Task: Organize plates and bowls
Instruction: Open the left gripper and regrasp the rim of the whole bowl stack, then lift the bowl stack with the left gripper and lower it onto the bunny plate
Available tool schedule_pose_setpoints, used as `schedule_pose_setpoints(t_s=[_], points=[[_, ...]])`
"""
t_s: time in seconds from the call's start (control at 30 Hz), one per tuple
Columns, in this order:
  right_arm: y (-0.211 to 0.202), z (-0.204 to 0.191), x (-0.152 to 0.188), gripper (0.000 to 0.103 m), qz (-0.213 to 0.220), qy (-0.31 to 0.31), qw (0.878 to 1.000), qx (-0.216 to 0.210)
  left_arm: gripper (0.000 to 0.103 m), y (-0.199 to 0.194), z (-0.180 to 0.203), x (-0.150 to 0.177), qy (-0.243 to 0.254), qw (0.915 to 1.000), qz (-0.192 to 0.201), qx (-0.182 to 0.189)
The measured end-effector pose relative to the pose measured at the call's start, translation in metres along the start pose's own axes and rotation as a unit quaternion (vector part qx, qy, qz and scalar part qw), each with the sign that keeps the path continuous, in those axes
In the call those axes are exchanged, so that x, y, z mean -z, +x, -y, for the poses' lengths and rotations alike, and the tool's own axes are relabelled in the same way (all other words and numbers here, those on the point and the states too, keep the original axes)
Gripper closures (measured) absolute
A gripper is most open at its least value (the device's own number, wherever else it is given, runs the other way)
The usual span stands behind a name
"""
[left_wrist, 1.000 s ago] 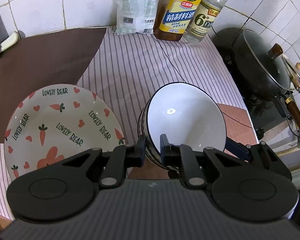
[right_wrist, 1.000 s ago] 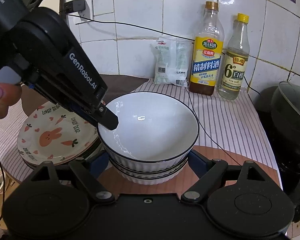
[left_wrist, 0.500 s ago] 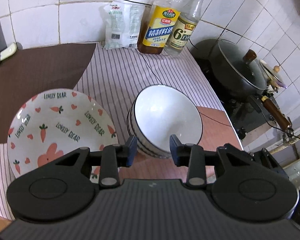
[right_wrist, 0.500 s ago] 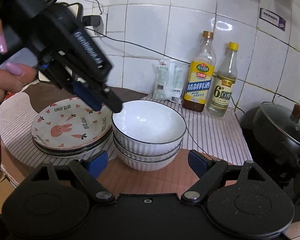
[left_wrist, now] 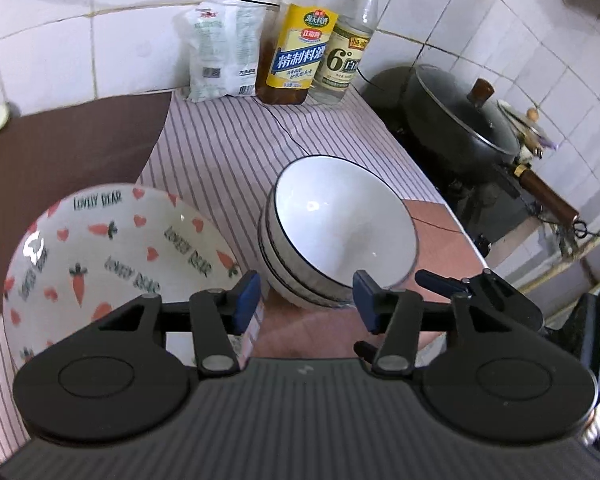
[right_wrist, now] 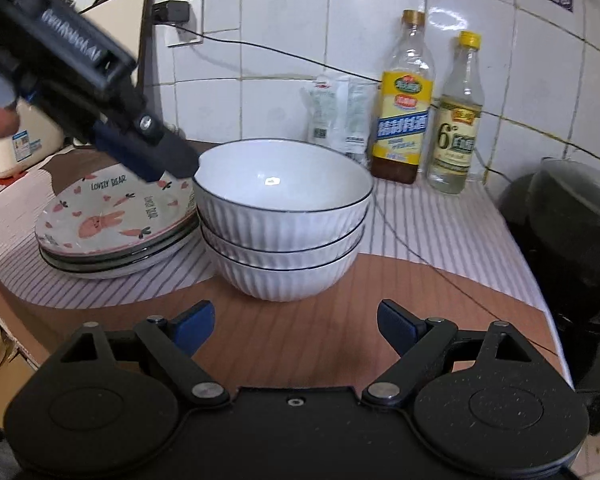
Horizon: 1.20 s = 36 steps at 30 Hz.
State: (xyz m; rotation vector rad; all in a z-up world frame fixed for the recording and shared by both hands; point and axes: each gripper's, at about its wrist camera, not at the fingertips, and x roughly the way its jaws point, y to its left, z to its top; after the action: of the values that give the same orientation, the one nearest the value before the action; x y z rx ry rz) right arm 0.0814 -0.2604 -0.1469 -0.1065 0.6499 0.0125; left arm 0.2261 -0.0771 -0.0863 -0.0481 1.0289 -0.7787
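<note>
Three white ribbed bowls with dark rims stand stacked [right_wrist: 286,216] on the counter; the stack also shows in the left wrist view [left_wrist: 340,232]. Left of it lies a stack of plates [right_wrist: 112,220], the top one printed with a rabbit, carrots and "LOVELY BEAR" [left_wrist: 112,256]. My left gripper [left_wrist: 306,300] is open and empty, above and just short of the bowls; it shows in the right wrist view [right_wrist: 156,152] over the plates, near the top bowl's rim. My right gripper [right_wrist: 294,324] is open and empty, in front of the bowl stack.
Two bottles [right_wrist: 404,96] [right_wrist: 458,112] and a plastic packet [right_wrist: 336,116] stand against the tiled wall. A black lidded pot [left_wrist: 460,120] sits on the stove at right. A thin cable [left_wrist: 284,132] crosses the striped mat. The counter edge runs close on the right.
My left gripper let go of the top bowl, opened wide and drew back. My right gripper also backed away from the bowl stack. The bowls stay stacked.
</note>
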Motion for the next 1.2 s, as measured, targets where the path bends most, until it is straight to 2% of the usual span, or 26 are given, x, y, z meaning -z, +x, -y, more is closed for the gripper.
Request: schedule_pose_setpoints(t_s=[0.27,0.5,0.67,0.73,0.77,0.8,0.83,0.97,1.2], points=[[0.035,0.009,0.004,0.009,0.013,0.024,0.999,-0.021,0.05,0.032,-0.021,-0.039,-0.012,0.9985,-0.031,0.043],[0.056,0.01,-0.001,0.005,0.007,0.027,0.999,-0.034,0.05,0.072,-0.025,-0.065,0.007,0.9944,-0.102,0.028],[0.062,0.006,-0.005,0.005,0.015,0.013,0.999,-0.041,0.05,0.091,-0.023,-0.071,0.01,0.9914,-0.128,0.026],[0.065,0.005,-0.007,0.004,0.017,0.013,0.999,-0.045,0.054,0.095,-0.021,-0.07,0.019,0.9904,-0.135,0.023],[0.067,0.005,-0.008,0.004,0.018,0.014,0.999,-0.045,0.056,0.097,-0.02,-0.069,0.023,0.9901,-0.137,0.021],[0.068,0.005,-0.009,0.003,0.018,0.017,0.999,-0.045,0.062,0.098,-0.019,-0.068,0.026,0.9897,-0.138,0.026],[0.07,0.005,-0.009,0.001,0.018,0.021,0.999,-0.047,0.063,0.099,-0.017,-0.066,0.028,0.989,-0.141,0.036],[0.076,0.005,-0.011,0.0,0.021,0.027,0.998,-0.049,0.063,0.097,-0.006,-0.058,0.062,0.9901,-0.126,0.015],[0.08,0.011,-0.013,0.0,0.017,0.044,0.997,-0.062,0.063,0.097,-0.011,-0.057,0.03,0.9929,-0.114,0.015]])
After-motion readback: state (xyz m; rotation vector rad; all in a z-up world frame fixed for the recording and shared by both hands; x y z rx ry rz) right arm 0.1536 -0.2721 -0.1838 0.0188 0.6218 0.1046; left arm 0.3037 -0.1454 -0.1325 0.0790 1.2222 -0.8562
